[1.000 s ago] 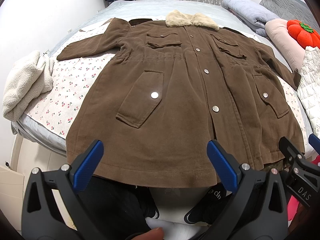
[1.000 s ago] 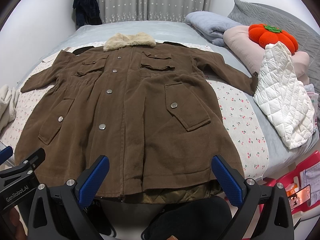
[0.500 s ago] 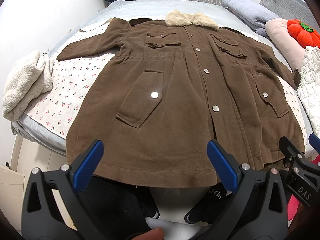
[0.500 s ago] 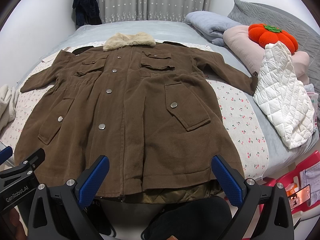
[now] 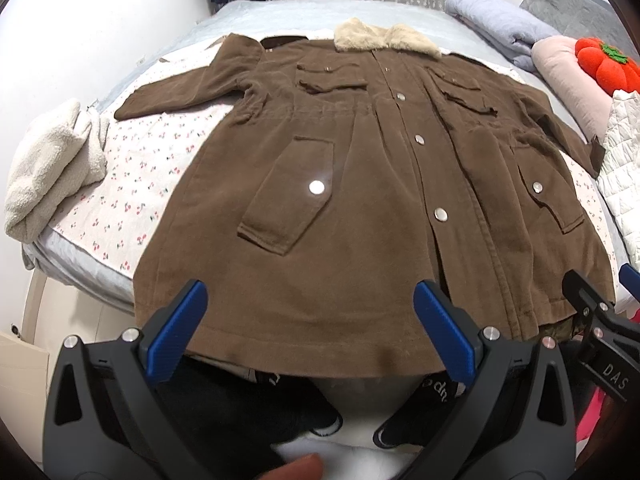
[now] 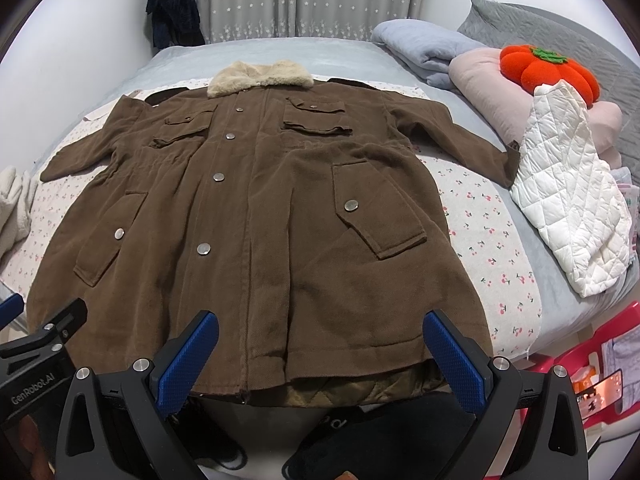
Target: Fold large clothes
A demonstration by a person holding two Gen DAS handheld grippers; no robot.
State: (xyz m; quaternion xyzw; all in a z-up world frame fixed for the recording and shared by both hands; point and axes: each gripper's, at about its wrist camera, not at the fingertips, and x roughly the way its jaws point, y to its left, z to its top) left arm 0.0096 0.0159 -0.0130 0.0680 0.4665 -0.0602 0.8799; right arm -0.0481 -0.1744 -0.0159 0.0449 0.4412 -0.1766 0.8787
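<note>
A long brown coat [image 5: 360, 200] [image 6: 260, 220] with a beige fur collar [image 5: 384, 38] [image 6: 260, 76] lies flat and buttoned on the bed, both sleeves spread outward and the hem at the near edge. My left gripper [image 5: 310, 328] hovers open just above the hem's left half, with nothing between its blue pads [image 5: 176, 332]. Over the hem's right half my right gripper [image 6: 320, 356] stands open and empty, its blue pads [image 6: 188, 360] wide apart. The right gripper's tip [image 5: 600, 328] shows at the right edge of the left wrist view.
A cream fleece garment [image 5: 48, 168] lies at the bed's left edge. A white quilted jacket [image 6: 572, 208], a pink pillow [image 6: 500, 88], an orange pumpkin cushion [image 6: 548, 68] and a grey-blue blanket [image 6: 424, 48] sit on the right. The floral sheet [image 6: 488, 232] shows beside the coat. Shoes and dark clothing lie below the hem.
</note>
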